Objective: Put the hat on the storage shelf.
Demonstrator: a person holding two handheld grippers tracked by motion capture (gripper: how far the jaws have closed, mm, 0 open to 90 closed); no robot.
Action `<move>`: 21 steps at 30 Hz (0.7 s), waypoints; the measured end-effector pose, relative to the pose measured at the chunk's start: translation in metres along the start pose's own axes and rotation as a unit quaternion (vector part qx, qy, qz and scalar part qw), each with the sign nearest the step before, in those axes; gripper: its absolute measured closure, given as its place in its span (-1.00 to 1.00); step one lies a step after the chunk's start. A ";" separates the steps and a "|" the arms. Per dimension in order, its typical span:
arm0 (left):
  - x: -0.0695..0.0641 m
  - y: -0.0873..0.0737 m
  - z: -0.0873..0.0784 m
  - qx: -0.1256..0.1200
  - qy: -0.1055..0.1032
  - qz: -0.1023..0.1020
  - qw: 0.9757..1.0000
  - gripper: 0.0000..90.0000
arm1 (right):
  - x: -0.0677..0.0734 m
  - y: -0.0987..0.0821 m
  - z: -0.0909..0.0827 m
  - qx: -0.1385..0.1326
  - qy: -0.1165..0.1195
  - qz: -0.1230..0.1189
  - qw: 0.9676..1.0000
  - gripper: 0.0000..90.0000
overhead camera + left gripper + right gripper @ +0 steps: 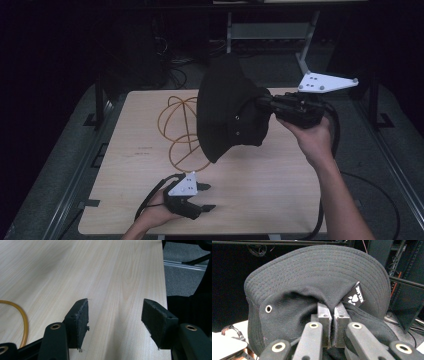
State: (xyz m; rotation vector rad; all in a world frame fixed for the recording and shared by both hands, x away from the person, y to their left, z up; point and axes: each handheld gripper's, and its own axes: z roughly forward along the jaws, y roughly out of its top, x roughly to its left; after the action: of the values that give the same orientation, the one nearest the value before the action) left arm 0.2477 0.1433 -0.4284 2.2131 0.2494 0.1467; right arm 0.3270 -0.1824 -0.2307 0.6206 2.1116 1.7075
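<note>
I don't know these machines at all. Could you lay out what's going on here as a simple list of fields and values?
Setting: pale wooden table, dark room
Who: a person holding a two-jaw gripper in each hand
Right gripper: jaws shut, pinching the fabric of a black bucket hat, held up above the table
Hat details: metal eyelet, small black tag with paw print
Left gripper: jaws open, nothing between them, low over the table's near edge
Also on table: orange wire frame, partly behind the hat
</note>
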 end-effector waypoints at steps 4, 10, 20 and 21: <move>0.000 0.000 0.000 0.001 0.003 0.001 1.000 -0.16 | 0.000 0.008 0.012 0.000 0.009 -0.002 1.000 0.92; -0.001 0.000 0.000 0.001 0.003 -0.002 1.000 -0.16 | 0.001 0.020 0.028 0.003 0.019 -0.003 1.000 0.92; 0.000 -0.001 0.000 0.008 0.002 0.004 1.000 -0.16 | 0.004 0.036 0.057 0.006 0.031 0.001 0.999 0.92; -0.001 -0.001 0.000 0.008 0.002 0.002 1.000 -0.16 | 0.004 0.038 0.060 0.009 0.031 0.000 0.999 0.92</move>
State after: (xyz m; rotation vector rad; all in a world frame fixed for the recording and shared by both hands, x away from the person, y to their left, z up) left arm 0.2469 0.1433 -0.4291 2.2292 0.2494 0.1519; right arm 0.3598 -0.1242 -0.2067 0.5803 2.1704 1.7303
